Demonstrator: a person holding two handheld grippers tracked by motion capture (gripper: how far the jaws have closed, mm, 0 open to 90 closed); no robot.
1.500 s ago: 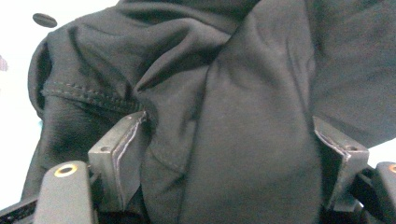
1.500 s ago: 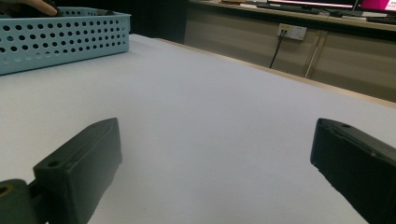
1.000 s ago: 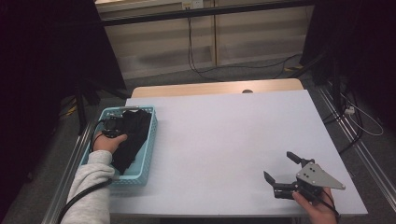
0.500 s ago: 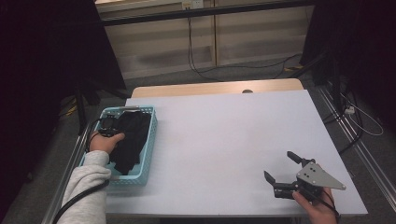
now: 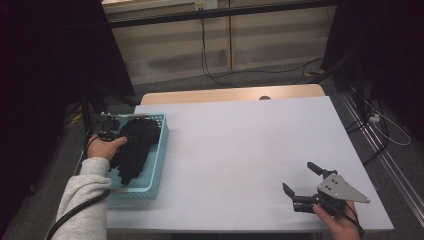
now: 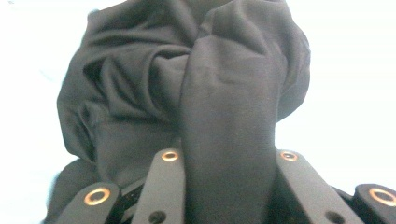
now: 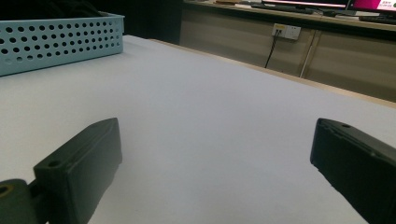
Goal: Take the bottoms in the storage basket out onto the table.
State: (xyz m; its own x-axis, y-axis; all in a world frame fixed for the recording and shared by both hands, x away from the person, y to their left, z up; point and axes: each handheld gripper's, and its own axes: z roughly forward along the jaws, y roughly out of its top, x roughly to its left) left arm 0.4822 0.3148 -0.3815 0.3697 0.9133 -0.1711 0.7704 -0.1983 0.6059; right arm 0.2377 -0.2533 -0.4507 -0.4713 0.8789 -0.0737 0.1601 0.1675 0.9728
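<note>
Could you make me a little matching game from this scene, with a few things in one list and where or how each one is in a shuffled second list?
Things:
1. black cloth
2. blue basket
3. right gripper
4. left gripper

States:
A. jaws wide apart with nothing between them, near the table's front right corner
B. perforated, at the table's left edge
C. jaws closed on a fold of fabric
D. bunched up, hanging partly into the basket

Pairs: 1-D, 2-B, 3-A, 4-C

Black garment [image 6: 196, 93] seen as soft matt cloth, perforated turquoise basket [image 5: 159, 150] as plastic, tabletop [image 5: 250, 150] as smooth matt white, gripper plate [image 5: 342, 189] as dull grey metal.
</note>
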